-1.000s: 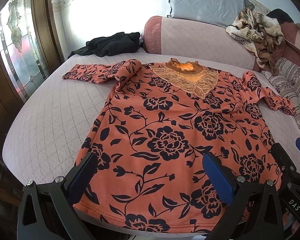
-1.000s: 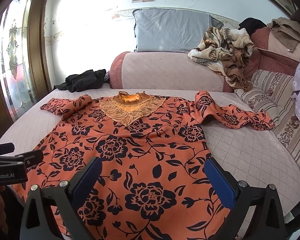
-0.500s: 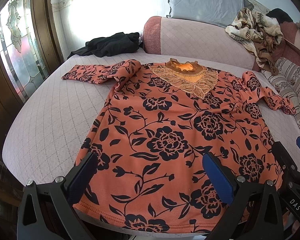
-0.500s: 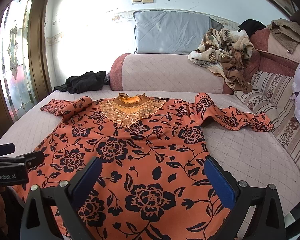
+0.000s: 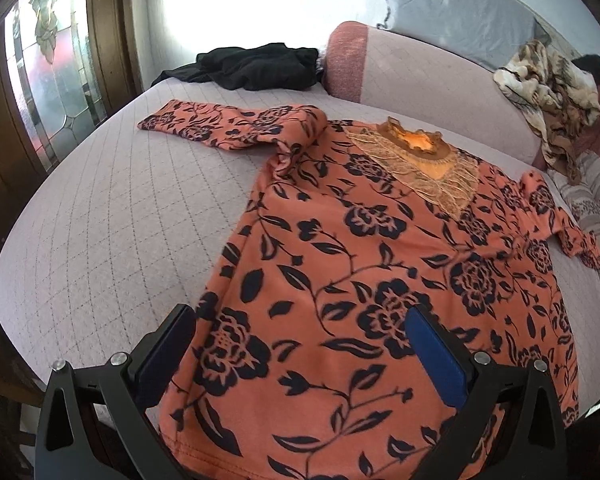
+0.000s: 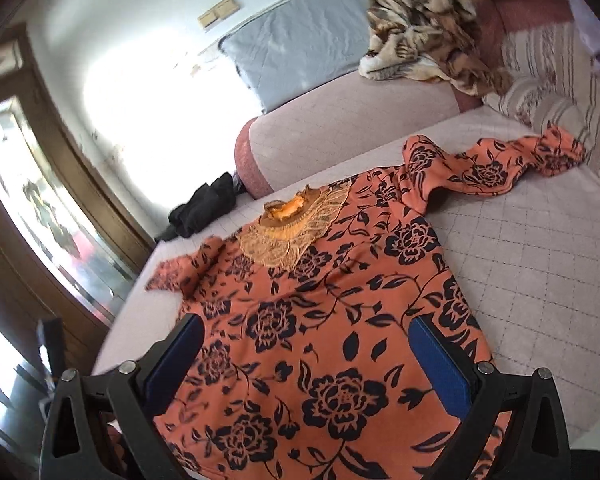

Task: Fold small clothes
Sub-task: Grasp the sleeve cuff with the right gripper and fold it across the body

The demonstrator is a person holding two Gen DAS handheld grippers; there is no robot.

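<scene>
Left wrist view: the left gripper (image 5: 300,356) — fingers spread wide, holding nothing — hangs over the hem of the orange floral top (image 5: 380,264), near its left corner. That garment lies flat, front up, on the quilted bed (image 5: 112,220), collar toward the far bolster, hem at the near edge, both sleeves out sideways. Right wrist view, tilted: the right gripper (image 6: 306,364), likewise spread and empty, hangs above the hem. A black garment (image 5: 256,66) sits at the bed's far left corner.
</scene>
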